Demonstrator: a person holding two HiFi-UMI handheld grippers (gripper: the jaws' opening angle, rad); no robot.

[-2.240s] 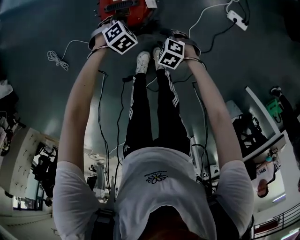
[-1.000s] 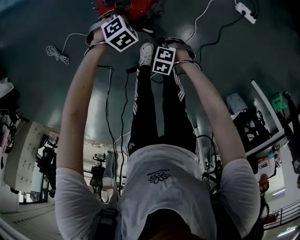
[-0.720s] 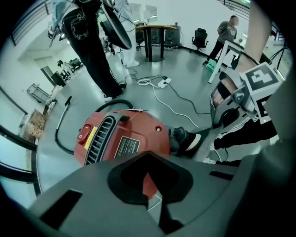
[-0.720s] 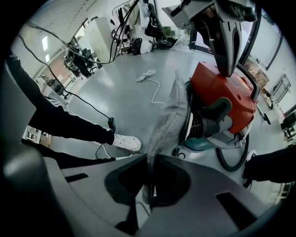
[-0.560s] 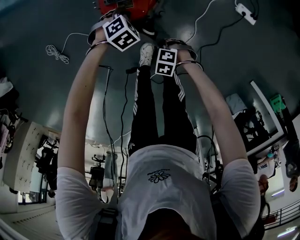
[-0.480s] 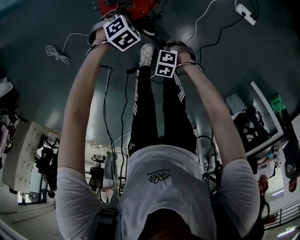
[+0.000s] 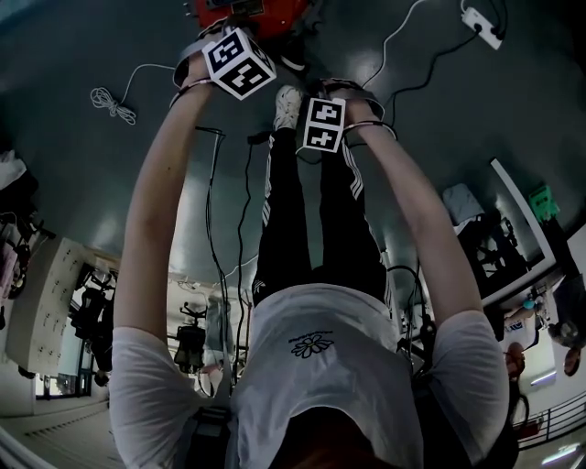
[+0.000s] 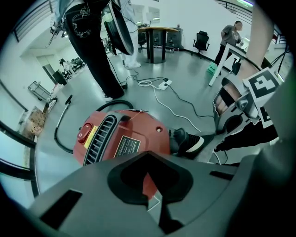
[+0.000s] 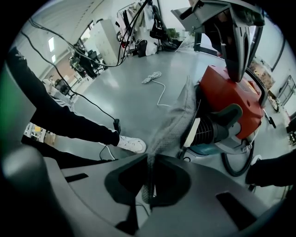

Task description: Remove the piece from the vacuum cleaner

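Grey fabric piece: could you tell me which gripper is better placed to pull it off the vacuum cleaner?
Right. The right gripper is shut on the grey fabric piece; the left gripper only faces the red vacuum cleaner.

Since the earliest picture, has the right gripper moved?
Yes. The right gripper, pinching the grey cloth piece, has drawn back from the red vacuum cleaner toward the person.

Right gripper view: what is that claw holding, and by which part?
The right claw is shut on the grey fabric piece, pinching one end of it; the rest stretches away to the vacuum cleaner.
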